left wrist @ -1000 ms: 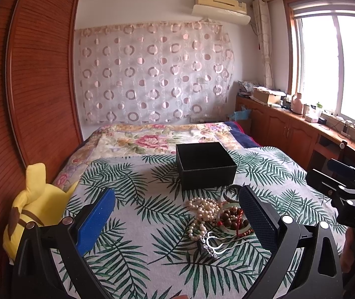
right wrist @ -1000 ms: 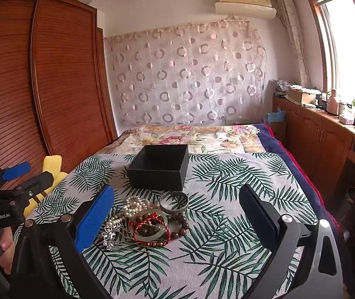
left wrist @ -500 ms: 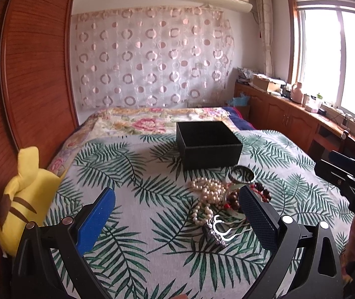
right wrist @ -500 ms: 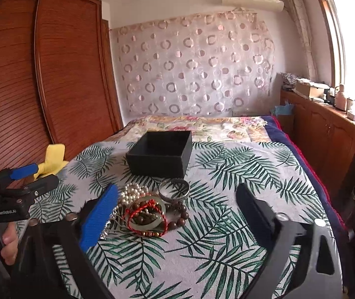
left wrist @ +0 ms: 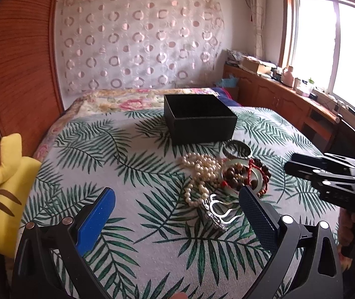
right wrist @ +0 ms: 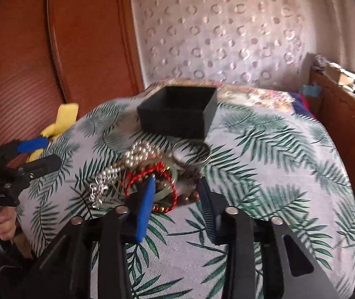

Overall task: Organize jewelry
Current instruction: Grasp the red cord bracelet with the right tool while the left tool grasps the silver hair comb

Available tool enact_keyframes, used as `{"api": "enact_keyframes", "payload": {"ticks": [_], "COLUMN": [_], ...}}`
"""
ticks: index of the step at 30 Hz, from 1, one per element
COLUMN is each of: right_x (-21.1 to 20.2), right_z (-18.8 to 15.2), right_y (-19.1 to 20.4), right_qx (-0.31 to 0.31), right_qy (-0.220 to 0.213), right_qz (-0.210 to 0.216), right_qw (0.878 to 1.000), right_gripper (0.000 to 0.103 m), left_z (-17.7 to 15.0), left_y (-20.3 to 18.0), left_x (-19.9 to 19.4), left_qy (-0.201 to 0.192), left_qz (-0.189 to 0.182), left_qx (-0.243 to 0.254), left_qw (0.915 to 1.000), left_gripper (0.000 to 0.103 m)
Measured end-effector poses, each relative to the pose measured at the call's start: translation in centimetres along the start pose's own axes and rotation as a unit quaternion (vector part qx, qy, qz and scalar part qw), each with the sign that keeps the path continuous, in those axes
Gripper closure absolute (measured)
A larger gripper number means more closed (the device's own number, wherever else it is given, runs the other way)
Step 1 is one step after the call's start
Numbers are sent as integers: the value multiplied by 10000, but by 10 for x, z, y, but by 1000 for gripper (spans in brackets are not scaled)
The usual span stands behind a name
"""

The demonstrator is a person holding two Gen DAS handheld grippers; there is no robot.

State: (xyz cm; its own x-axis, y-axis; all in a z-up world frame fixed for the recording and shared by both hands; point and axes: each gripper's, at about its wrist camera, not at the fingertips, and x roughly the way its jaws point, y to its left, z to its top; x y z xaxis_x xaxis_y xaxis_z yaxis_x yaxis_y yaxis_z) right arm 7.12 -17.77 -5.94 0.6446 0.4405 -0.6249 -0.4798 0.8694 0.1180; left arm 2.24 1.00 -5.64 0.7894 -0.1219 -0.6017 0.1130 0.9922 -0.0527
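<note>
A pile of jewelry lies on the palm-leaf bedspread: a pearl necklace (left wrist: 200, 172), a jade bangle with red cord and brown beads (left wrist: 242, 174), a metal bangle (left wrist: 236, 148) and a silver chain (left wrist: 215, 214). An open black box (left wrist: 197, 117) stands just behind it. My left gripper (left wrist: 177, 204) is open and empty, just short of the pile. My right gripper (right wrist: 175, 186) is open, narrower than before, low over the pile, its fingers either side of the jade bangle and red cord (right wrist: 162, 182). The box (right wrist: 177, 109) stands behind.
A yellow plush toy (left wrist: 5, 194) lies at the bed's left edge by the wooden wardrobe (left wrist: 15, 69). A wooden counter (left wrist: 289, 99) with clutter runs under the window on the right. The bedspread (left wrist: 127, 164) spreads left of the pile.
Both grippers moved forward and down toward the jewelry. The right gripper's fingers narrowed and now straddle the jade bangle; the right view is blurred by motion.
</note>
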Motion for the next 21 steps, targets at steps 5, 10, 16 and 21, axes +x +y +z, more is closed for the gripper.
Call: {"api": "enact_keyframes", "payload": {"ticks": [5, 10, 16, 21], "right_x": [24, 35, 43, 39], "right_z": [0, 2, 4, 3], "right_y": [-2, 0, -4, -1], "right_qx": [-82, -159, -81, -165], "right_qy": [334, 513, 639, 630], "right_qz": [136, 276, 394, 521], "right_qw": [9993, 9982, 9971, 9965], "right_gripper": [81, 83, 88, 102], "left_z": [-4, -6, -9, -12], "left_y": [-1, -1, 2, 3], "left_x": [5, 9, 12, 16], "left_qy": [116, 188, 265, 342], "left_qz": [-56, -72, -110, -113], "left_qx": [57, 55, 28, 2], "left_qw": [9999, 9998, 9996, 9994], "left_gripper": [7, 7, 7, 7]}}
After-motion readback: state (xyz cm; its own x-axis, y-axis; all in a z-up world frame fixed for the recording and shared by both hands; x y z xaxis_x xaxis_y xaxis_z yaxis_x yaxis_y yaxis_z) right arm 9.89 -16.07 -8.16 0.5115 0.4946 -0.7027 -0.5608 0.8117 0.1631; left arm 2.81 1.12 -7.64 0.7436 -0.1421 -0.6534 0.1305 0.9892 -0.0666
